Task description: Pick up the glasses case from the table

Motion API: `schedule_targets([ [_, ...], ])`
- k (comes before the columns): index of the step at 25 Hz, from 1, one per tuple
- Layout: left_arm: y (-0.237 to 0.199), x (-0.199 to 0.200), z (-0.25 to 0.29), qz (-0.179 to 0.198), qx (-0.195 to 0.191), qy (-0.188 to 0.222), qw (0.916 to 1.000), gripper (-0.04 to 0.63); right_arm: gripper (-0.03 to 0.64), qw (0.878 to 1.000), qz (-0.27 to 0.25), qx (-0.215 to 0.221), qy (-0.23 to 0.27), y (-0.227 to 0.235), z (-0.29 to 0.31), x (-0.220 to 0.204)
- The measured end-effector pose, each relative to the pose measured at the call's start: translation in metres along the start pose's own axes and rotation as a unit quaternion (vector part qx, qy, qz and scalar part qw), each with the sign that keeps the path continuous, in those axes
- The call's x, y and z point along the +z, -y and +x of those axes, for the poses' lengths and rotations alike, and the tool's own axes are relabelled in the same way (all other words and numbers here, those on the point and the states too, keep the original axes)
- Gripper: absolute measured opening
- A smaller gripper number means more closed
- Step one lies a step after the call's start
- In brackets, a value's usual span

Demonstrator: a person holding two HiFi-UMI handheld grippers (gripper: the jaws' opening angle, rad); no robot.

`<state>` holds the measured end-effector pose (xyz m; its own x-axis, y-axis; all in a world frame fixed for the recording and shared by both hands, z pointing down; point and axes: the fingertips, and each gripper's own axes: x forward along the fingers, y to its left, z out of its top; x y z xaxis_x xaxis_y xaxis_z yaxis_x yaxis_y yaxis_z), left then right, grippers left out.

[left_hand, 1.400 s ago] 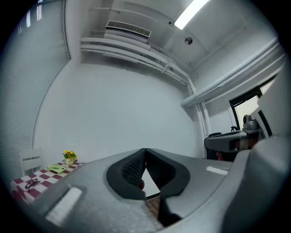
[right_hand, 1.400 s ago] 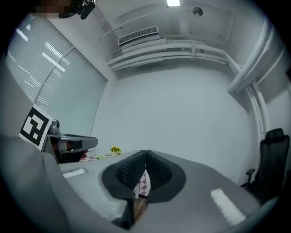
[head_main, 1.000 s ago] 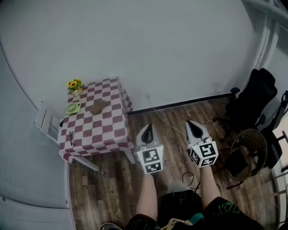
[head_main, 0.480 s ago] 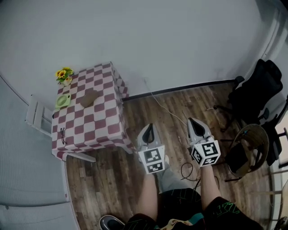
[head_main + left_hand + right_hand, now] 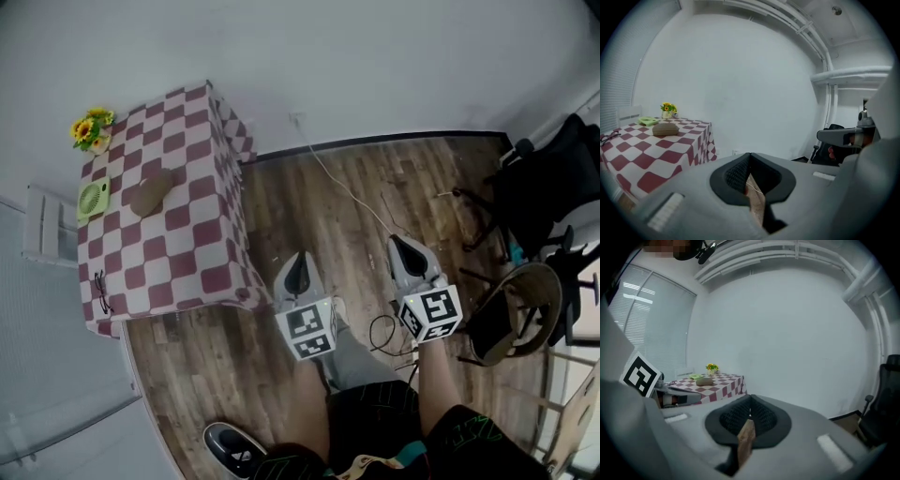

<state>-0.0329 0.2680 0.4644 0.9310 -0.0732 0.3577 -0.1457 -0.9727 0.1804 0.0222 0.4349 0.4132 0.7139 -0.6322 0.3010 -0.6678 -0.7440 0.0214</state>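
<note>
The brown oval glasses case [image 5: 150,192] lies on the table with the red-and-white checked cloth [image 5: 187,253], at the upper left of the head view. My left gripper [image 5: 300,259] hangs shut and empty over the wooden floor, just right of the table's near corner. The right gripper [image 5: 405,243] is farther right, also shut with nothing in it. In the left gripper view the case [image 5: 665,129] sits far ahead to the left of the shut jaws [image 5: 749,157]. The right gripper view shows the case [image 5: 704,380] small and distant, left of its shut jaws [image 5: 750,403].
On the table also stand a sunflower pot [image 5: 91,128], a green round item [image 5: 93,199] and a pair of glasses [image 5: 101,302]. A white chair [image 5: 42,225] stands behind it. A cable [image 5: 347,202] crosses the floor. A black office chair [image 5: 553,187] and a round basket chair [image 5: 511,314] stand at the right.
The head view has swung, so the table sits farther left and looms larger. Both grippers have come down and forward beside its near corner. Both stay shut.
</note>
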Motion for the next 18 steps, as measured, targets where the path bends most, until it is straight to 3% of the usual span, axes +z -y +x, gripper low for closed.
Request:
schedule_targets([
  [6, 0.009, 0.036, 0.087, -0.021, 0.001, 0.0, 0.9998, 0.011, 0.002, 1.0, -0.013, 0.003, -0.013, 0.053, 0.065, 0.024],
  [11, 0.017, 0.116, 0.117, 0.001, -0.015, 0.06, 0.9981, 0.011, 0.002, 0.999, -0.019, 0.003, 0.031, 0.086, 0.095, 0.09],
  [14, -0.007, 0.139, 0.135, 0.003, 0.006, 0.077, 0.997, 0.011, 0.002, 0.999, -0.018, 0.017, 0.041, 0.084, 0.129, 0.102],
  [18, -0.057, 0.132, 0.172, -0.018, 0.033, 0.053, 0.9979, 0.011, 0.002, 0.999, -0.004, 0.025, 0.026, 0.074, 0.184, 0.092],
])
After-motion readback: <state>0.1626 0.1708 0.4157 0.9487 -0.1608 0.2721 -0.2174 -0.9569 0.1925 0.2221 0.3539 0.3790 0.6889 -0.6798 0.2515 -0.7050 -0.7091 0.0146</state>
